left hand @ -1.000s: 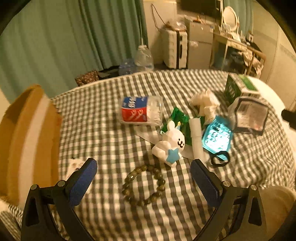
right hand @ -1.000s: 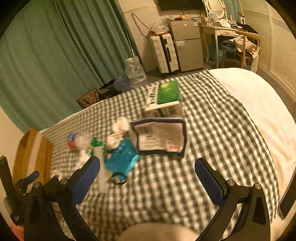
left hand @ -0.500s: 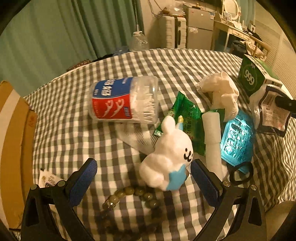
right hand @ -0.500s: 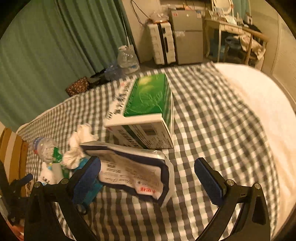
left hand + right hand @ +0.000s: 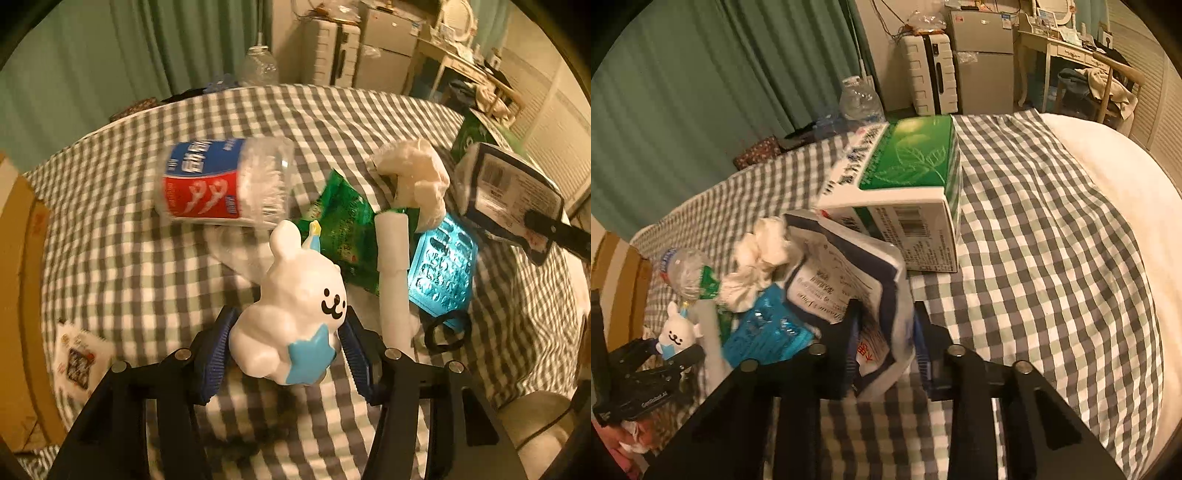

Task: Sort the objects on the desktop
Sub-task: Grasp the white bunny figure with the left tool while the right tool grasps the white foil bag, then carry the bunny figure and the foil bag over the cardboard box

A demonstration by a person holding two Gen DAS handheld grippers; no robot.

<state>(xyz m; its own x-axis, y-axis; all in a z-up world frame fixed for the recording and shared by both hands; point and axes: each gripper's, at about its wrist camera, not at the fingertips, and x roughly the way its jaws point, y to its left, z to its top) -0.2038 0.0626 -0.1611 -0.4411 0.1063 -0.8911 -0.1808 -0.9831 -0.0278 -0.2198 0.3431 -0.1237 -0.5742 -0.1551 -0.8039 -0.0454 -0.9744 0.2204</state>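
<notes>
A white bunny figure [image 5: 295, 310] with a blue star stands on the checked cloth [image 5: 122, 266]. It sits between the blue pads of my left gripper [image 5: 286, 350], whose jaws are closing and touch its sides. The right wrist view shows the same bunny [image 5: 674, 334] in that gripper [image 5: 670, 349]. My right gripper [image 5: 886, 354] is closing on a white and navy packet [image 5: 846, 280], which crumples upward between the pads. In the left wrist view this packet [image 5: 509, 192] shows at the far right with a black finger on it.
Behind the bunny lie a plastic bottle [image 5: 225, 181], a green wrapper [image 5: 343, 229], crumpled tissue [image 5: 413, 177], a white tube [image 5: 393, 273] and a teal blister pack [image 5: 441, 266]. A green and white box [image 5: 905, 184] lies behind the packet. A cardboard box [image 5: 18, 295] stands left.
Both grippers came down and closed from wide open, the left around the bunny, the right on the packet, which has buckled. The bead bracelet is out of sight.
</notes>
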